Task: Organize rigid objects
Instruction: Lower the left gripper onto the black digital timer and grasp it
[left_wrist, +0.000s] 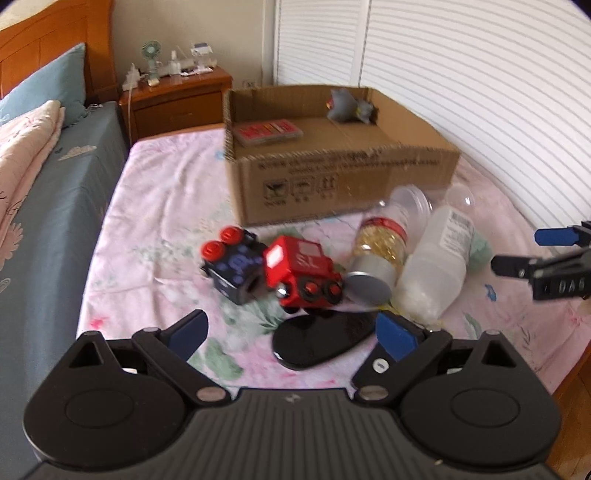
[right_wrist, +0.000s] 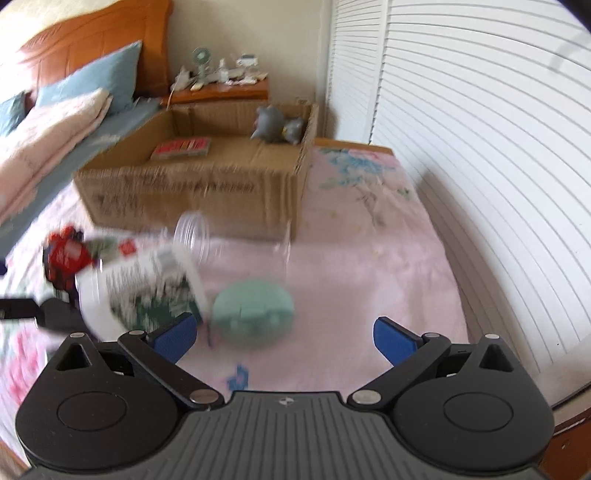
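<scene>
Your left hand-held gripper (left_wrist: 291, 334) hovers wide open and empty over the black oval object (left_wrist: 321, 341), just short of the red toy train (left_wrist: 301, 273). Your right hand-held gripper (right_wrist: 282, 338), equally wide, faces the green round case (right_wrist: 253, 314); open pink bedsheet (right_wrist: 369, 277) lies toward the cardboard box (right_wrist: 199, 192).

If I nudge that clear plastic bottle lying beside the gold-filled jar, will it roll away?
Probably. The clear bottle lies on its side and looks round. It seems mostly empty, with white contents only at one end, so likely light. The gold-filled jar touching it may block rolling that way.
</scene>
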